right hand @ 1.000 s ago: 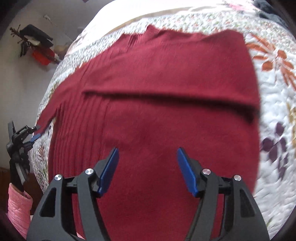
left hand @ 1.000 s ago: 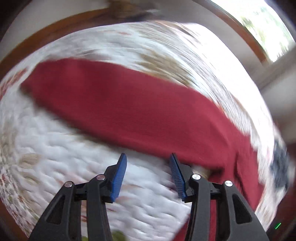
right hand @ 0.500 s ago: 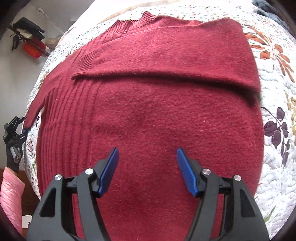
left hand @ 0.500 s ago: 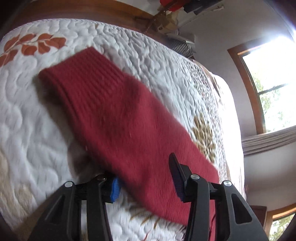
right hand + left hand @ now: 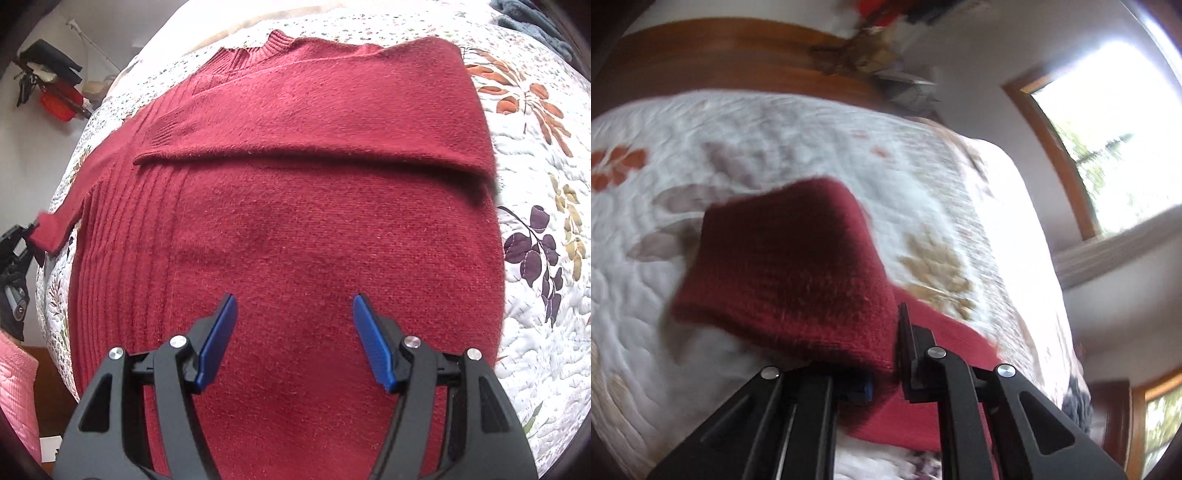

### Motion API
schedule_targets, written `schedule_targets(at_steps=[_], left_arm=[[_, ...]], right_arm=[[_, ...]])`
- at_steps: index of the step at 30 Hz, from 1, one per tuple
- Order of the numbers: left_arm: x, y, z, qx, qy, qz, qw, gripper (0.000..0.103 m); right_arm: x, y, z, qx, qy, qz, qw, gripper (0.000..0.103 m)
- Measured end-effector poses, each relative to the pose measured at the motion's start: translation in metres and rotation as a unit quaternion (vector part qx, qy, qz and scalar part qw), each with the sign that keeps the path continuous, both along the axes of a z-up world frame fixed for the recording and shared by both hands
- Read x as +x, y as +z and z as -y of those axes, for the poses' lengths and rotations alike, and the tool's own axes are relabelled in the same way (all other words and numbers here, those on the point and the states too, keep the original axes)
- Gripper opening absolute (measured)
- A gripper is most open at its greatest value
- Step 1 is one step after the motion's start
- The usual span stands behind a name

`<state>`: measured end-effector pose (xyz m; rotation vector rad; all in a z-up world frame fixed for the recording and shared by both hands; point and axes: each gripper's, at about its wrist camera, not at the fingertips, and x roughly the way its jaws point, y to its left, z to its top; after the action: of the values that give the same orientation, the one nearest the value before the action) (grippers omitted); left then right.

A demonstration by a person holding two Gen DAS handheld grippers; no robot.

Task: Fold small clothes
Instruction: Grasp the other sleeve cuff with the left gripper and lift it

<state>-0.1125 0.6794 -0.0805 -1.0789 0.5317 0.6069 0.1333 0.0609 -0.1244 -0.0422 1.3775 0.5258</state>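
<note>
Sweater (image 5: 295, 229) sleeve cuff (image 5: 783, 273) pinched in left hand-held gripper (image 5: 882, 373), right hand-held gripper (image 5: 291, 339) spread above its middle.

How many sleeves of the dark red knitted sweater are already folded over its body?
1. One sleeve lies folded across the dark red knitted sweater near the collar. The other sleeve is off the body, pinched in the left gripper.

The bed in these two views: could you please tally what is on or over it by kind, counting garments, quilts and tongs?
Red sweaters: 1
Floral quilts: 1
Tongs: 2, the left tongs shut on the sweater's sleeve end, the right tongs open above its body
Total: 4
</note>
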Motion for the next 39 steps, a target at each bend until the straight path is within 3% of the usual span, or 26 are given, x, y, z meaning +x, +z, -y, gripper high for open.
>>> schedule_targets(at_steps=[8,16,26,34,39], left_arm=[[0.094,0.056,0.076,0.057,-0.112,0.018,0.9919,0.01],[0.177,0.066,0.171,0.057,-0.212,0.036,0.975,0.01],[0.236,0.031,0.27,0.043,-0.286,0.019,0.9569,0.01],[0.236,-0.051,0.291,-0.01,-0.308,-0.051,0.95,0.014],[0.215,-0.059,0.303,-0.019,-0.332,-0.075,0.9399,0.025]], right_arm=[[0.002,0.005,0.014,0.018,-0.014,0.003,1.0,0.065],[0.007,0.006,0.025,0.031,-0.024,0.006,0.999,0.065],[0.011,0.003,0.032,0.037,-0.026,0.009,0.999,0.065],[0.013,-0.006,0.036,0.02,-0.028,-0.002,0.999,0.065],[0.015,-0.005,0.034,0.015,-0.037,0.0,0.999,0.065]])
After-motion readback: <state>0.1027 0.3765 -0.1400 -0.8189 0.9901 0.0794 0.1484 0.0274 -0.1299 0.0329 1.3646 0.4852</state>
